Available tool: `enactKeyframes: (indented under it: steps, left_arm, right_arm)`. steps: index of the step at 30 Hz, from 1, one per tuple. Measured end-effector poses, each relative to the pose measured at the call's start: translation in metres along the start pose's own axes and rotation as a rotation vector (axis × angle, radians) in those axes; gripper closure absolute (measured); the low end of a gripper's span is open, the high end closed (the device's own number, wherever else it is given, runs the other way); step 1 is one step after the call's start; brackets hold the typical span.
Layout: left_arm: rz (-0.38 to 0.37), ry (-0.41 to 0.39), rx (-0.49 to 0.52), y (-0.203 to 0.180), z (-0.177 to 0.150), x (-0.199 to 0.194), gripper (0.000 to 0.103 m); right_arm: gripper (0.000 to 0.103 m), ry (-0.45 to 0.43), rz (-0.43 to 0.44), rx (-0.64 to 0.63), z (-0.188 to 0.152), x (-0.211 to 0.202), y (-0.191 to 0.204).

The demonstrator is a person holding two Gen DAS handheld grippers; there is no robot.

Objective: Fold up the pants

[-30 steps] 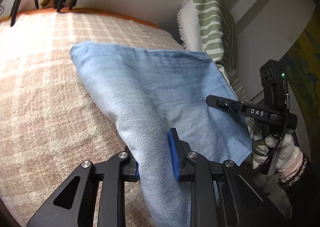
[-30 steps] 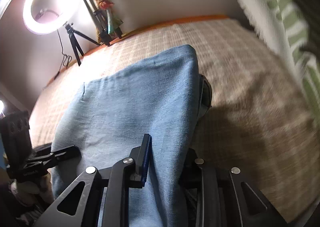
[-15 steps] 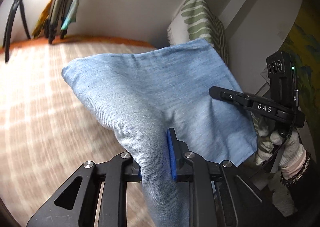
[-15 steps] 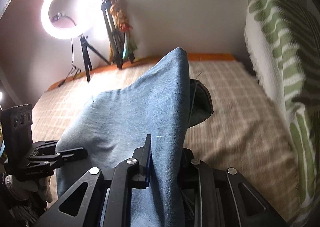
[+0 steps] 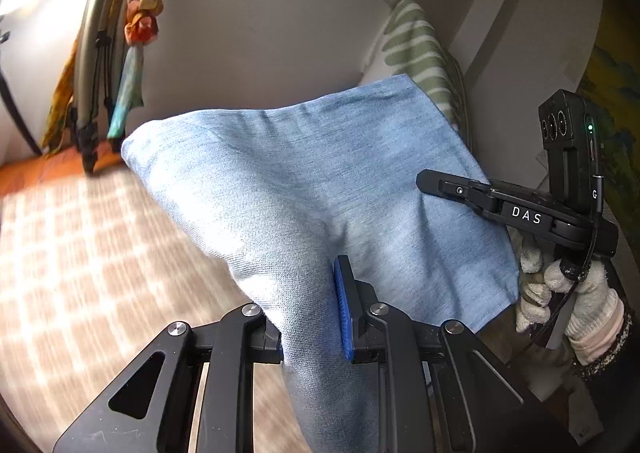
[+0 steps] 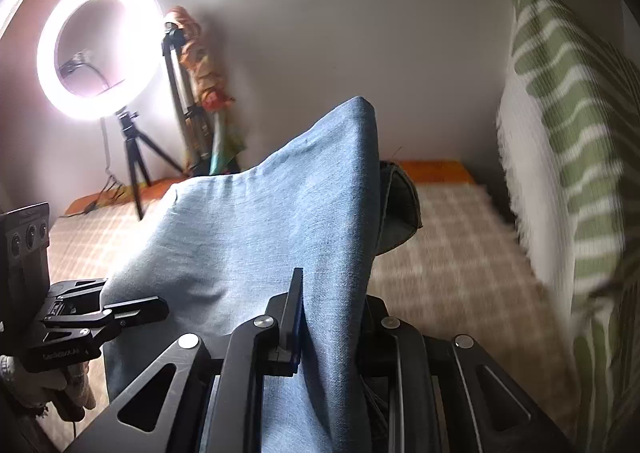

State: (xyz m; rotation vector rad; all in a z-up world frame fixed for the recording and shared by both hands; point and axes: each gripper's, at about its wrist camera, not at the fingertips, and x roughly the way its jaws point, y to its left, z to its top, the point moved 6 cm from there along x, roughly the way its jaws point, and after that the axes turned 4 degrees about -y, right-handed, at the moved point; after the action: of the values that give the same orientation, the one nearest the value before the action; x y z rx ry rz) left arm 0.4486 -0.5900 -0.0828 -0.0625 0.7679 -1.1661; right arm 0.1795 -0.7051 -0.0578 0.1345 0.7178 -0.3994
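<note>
Pants [image 5: 320, 181], light blue denim, lifted clear of the checked bedspread [image 5: 80, 253], stretched between both tools. Left gripper [image 5: 310, 317] pinched nearly closed on one bunched edge, blue pad pressed into the cloth, pointing down toward the bedspread. Right gripper [image 6: 332, 313] likewise clamped narrow on the opposite edge of the pants [image 6: 260, 233], tilted more steeply downward, fabric rising to a peak above its fingers. Gloved hand [image 5: 568, 301] wrapped around the right tool's handle, just beside the pants' lower corner. Striped pillow [image 6: 568, 141] upright beyond the pants, ring light [image 6: 100, 49] on the far side.
</note>
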Motion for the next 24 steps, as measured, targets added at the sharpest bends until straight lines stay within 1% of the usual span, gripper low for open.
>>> enactKeyframes:
  steps: [7,12,13,14,20,24]
  left_arm:
    - [0.038,-0.024,0.025,0.027,0.044,0.037,0.086]
    - [0.080,-0.024,0.038,0.042,0.060,0.063,0.086]
    - [0.084,-0.023,0.034,0.045,0.063,0.067,0.086]
    - [0.088,-0.021,0.028,0.048,0.064,0.072,0.086]
    - [0.132,0.002,0.026,0.063,0.067,0.095,0.086]
    - [0.167,0.047,0.007,0.077,0.060,0.111,0.085]
  right_arm:
    - [0.085,-0.014,-0.044,0.009,0.038,0.053,-0.019]
    - [0.085,-0.011,-0.080,-0.018,0.058,0.088,-0.026]
    - [0.085,-0.008,-0.089,-0.029,0.061,0.094,-0.026]
    - [0.086,0.005,-0.056,-0.053,0.062,0.099,-0.025]
    - [0.086,0.033,-0.083,-0.111,0.068,0.136,-0.024]
    - [0.085,0.075,-0.108,-0.132,0.059,0.166,-0.020]
